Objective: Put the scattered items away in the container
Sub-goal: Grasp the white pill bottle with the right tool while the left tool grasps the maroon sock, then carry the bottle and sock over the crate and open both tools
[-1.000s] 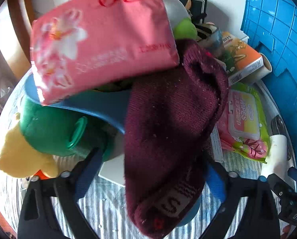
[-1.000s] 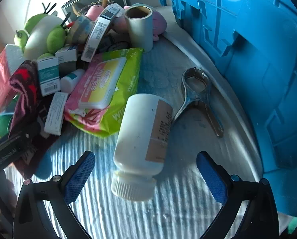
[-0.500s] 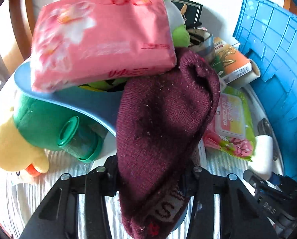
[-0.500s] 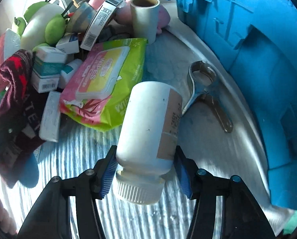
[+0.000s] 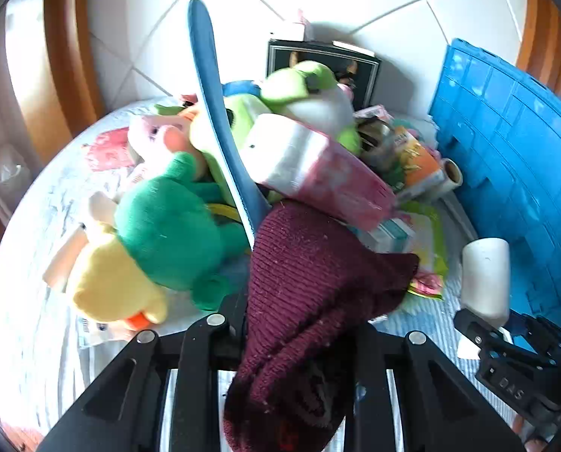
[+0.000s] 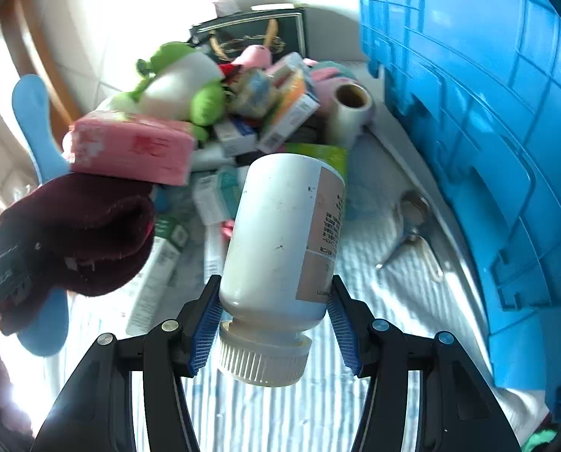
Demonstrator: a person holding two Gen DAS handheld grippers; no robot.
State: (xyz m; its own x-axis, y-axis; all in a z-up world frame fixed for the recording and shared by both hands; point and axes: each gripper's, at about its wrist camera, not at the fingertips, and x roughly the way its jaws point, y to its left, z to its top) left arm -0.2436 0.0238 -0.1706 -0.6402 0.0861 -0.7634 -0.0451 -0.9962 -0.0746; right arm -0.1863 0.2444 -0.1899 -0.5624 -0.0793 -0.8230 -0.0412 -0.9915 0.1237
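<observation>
Both loads are gripped and lifted off the surface [image 6: 393, 263]: the left hand-held gripper [image 5: 299, 342], just closed, pinches a sock [image 5: 318, 293], the right hand-held gripper [image 6: 274, 324] clamps a bottle [image 6: 280, 233]; next, carry both into the crate [image 6: 487, 132] alongside.

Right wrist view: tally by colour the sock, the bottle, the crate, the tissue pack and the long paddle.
Blue: 2, crate and paddle
Maroon: 1, sock
White: 1, bottle
Pink: 1, tissue pack
Total: 5
</observation>
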